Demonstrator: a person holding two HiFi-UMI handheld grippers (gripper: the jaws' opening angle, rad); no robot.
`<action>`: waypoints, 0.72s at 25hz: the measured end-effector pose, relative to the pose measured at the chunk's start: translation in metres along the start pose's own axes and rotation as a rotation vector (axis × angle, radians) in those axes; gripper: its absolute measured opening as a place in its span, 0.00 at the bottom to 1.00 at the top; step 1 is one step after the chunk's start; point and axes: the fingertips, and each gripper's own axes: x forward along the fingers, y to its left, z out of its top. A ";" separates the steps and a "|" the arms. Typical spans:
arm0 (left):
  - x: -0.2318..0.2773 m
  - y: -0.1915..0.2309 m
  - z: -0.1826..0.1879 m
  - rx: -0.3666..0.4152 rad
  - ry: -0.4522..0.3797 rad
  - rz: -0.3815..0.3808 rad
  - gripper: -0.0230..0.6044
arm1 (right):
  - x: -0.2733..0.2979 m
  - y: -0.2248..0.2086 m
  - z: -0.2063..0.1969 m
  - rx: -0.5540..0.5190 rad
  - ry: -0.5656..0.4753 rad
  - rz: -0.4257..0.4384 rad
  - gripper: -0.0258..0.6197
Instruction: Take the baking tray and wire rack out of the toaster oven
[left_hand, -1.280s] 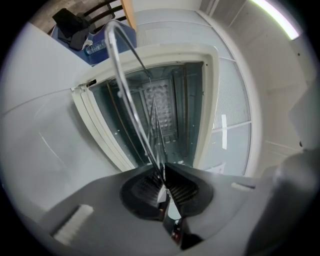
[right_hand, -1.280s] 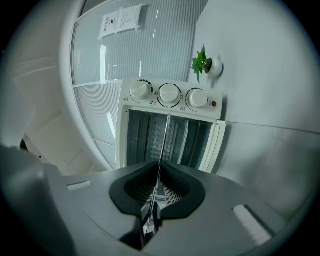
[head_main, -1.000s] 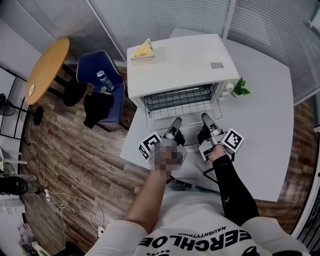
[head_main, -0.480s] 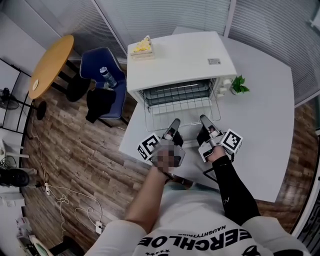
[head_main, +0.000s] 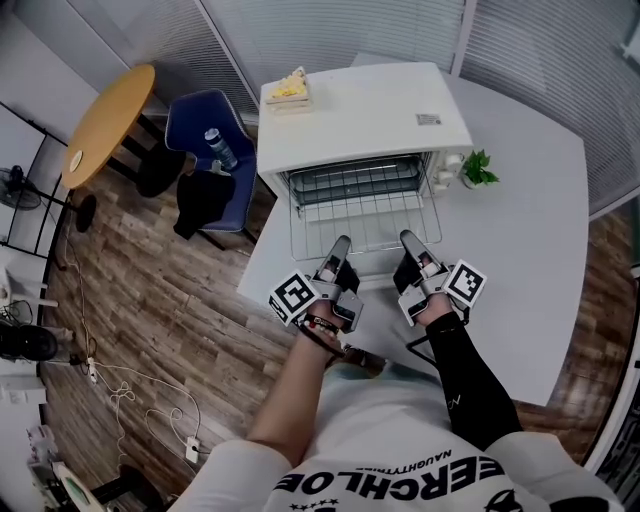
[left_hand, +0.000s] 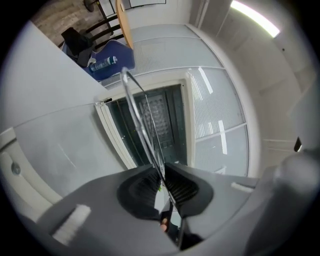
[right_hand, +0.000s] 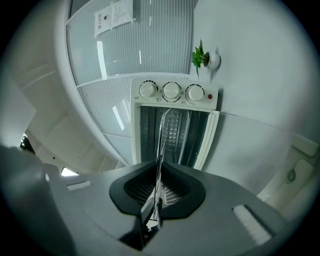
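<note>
My left claw and right claw each pinch the front edge of the wire rack, spaced apart so it should slide level from the toaster oven.

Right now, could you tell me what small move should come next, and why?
Probably draw the wire rack straight out, level: the left tool and right tool are shut on its front edge, and its rear sits inside the toaster oven.

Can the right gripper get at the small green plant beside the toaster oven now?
Probably not yet. The right gripper is shut on the wire rack, which is partly out of the toaster oven. Nothing stands on the table between it and the plant, so it must first let go.
</note>
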 end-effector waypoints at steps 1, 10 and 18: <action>-0.001 0.001 -0.001 -0.012 -0.006 -0.002 0.14 | -0.002 0.000 -0.001 0.000 0.004 0.002 0.07; -0.020 -0.003 -0.019 -0.049 -0.023 -0.015 0.13 | -0.022 0.008 -0.008 -0.028 0.022 0.043 0.07; -0.037 -0.006 -0.030 -0.025 -0.055 -0.001 0.12 | -0.034 0.012 -0.015 -0.051 0.082 0.066 0.06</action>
